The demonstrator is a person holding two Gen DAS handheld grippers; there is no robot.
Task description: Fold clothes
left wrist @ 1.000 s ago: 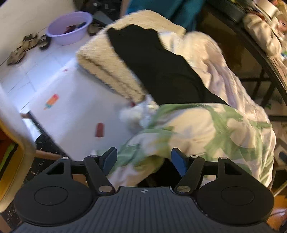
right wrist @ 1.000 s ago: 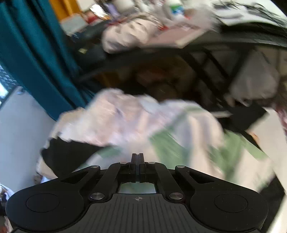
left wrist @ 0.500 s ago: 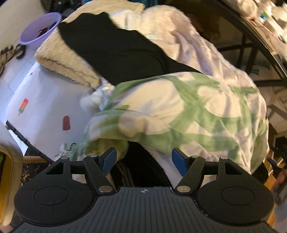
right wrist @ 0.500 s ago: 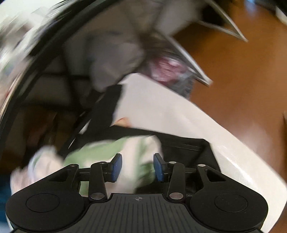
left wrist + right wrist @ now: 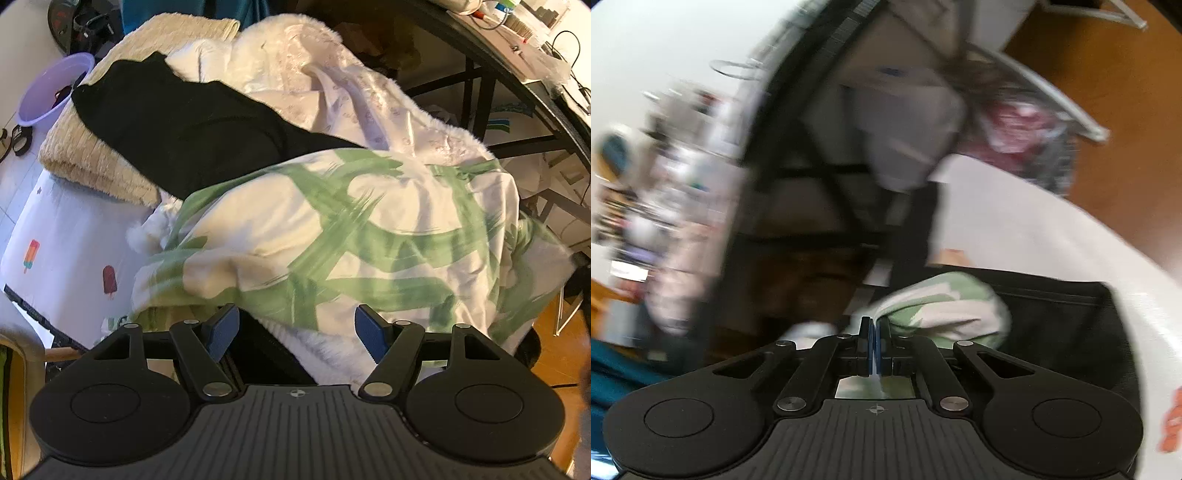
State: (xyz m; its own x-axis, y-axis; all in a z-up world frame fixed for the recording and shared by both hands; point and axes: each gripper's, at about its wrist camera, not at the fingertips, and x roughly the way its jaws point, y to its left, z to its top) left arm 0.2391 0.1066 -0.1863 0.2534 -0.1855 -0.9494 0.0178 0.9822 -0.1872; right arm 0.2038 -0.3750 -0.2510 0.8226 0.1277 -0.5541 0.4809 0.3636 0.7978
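Cloth is the whole matter at this moment: a white garment with green brush-stroke print [image 5: 343, 229] lies heaped across the pile on the table, draped over a fluffy white blanket [image 5: 369, 107] and beside a black garment [image 5: 184, 129] that rests on a folded beige towel [image 5: 92, 162]. A white tablecloth with popsicle prints [image 5: 70, 236] shows bare at the left, and a purple basin [image 5: 48, 88] sits on the floor beyond.

The left tool [image 5: 297, 328] hangs just short of the printed garment's near edge with its blue pads [image 5: 221, 328] spread wide and nothing between them. The right tool [image 5: 873, 345] is closed, and a bunch of the same green-and-white fabric [image 5: 942, 310] appears pinched between its pads and balloons out past them; that view is badly smeared, so the exact spot of the grip cannot be read.

The garment looks thin, light and limp, likely a woven shirt. It should sag and slide rather than hold any shape, and a loose pinch on a single layer may slip out. The fluffy blanket beneath could get caught up if a tool bites too deep. Best purchase is probably a hem, shoulder seam or corner, where doubled fabric gives the pads something to clamp. With one side apparently held, the left tool would want the opposite edge, so the piece can be stretched flat before folding.
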